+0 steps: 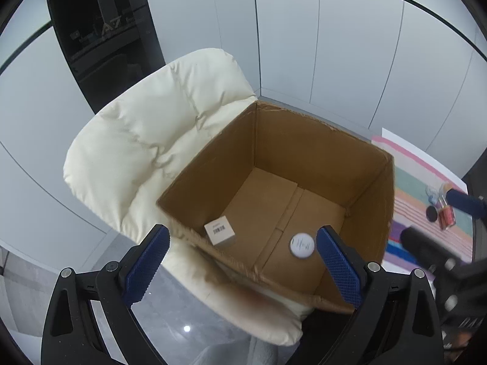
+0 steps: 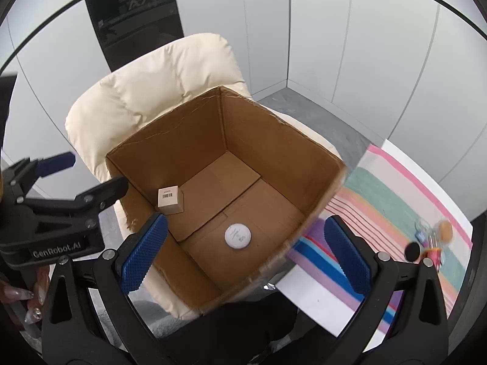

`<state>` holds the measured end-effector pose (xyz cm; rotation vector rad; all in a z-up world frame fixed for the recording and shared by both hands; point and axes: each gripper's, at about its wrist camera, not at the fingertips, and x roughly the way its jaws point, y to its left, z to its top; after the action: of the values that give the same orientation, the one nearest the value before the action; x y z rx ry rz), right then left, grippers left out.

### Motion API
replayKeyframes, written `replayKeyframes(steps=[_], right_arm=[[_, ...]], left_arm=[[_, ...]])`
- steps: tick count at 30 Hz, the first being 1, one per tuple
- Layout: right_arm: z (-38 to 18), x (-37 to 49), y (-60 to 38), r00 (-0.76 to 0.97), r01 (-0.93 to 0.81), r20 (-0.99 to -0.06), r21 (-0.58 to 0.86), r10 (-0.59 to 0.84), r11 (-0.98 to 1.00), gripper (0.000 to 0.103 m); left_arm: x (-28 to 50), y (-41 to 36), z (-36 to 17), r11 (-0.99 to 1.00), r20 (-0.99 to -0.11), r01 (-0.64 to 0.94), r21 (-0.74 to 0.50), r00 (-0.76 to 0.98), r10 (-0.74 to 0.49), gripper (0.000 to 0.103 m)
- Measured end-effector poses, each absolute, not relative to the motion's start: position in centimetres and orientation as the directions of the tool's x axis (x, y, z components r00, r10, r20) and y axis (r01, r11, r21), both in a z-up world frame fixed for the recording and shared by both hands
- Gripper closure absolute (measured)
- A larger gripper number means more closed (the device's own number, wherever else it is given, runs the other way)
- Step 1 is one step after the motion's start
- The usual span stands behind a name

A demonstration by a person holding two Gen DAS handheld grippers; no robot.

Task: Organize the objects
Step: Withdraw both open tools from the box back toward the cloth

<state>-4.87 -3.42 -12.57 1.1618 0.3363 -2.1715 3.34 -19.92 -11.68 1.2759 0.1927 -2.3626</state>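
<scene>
An open cardboard box stands on a cream padded chair. On its floor lie a small tan carton with a barcode and a white round puck. My left gripper is open and empty above the box's near edge; it also shows in the right wrist view. My right gripper is open and empty over the box's near corner; it shows in the left wrist view.
A striped pastel mat lies right of the box. On it sit small bottles, one with red contents, an orange-capped one and a black cap. Grey wall panels and a dark cabinet stand behind.
</scene>
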Motion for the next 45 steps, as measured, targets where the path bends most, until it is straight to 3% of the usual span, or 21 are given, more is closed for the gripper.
replayKeyframes(steps=[15, 45], right_arm=[[-12.0, 0.4, 6.3, -0.388, 0.543, -0.82, 0.166, -0.421, -0.823, 0.0], [-14.0, -2.4, 29.1, -0.514, 0.111, -0.836, 0.161, -0.195, -0.981, 0.0]], left_arm=[[6.1, -15.3, -11.2, -0.92, -0.827, 0.393, 0.019, -0.51, -0.235, 0.005], [-4.8, 5.6, -11.5, -1.0, -0.827, 0.003, 0.008, -0.563, -0.008, 0.005]])
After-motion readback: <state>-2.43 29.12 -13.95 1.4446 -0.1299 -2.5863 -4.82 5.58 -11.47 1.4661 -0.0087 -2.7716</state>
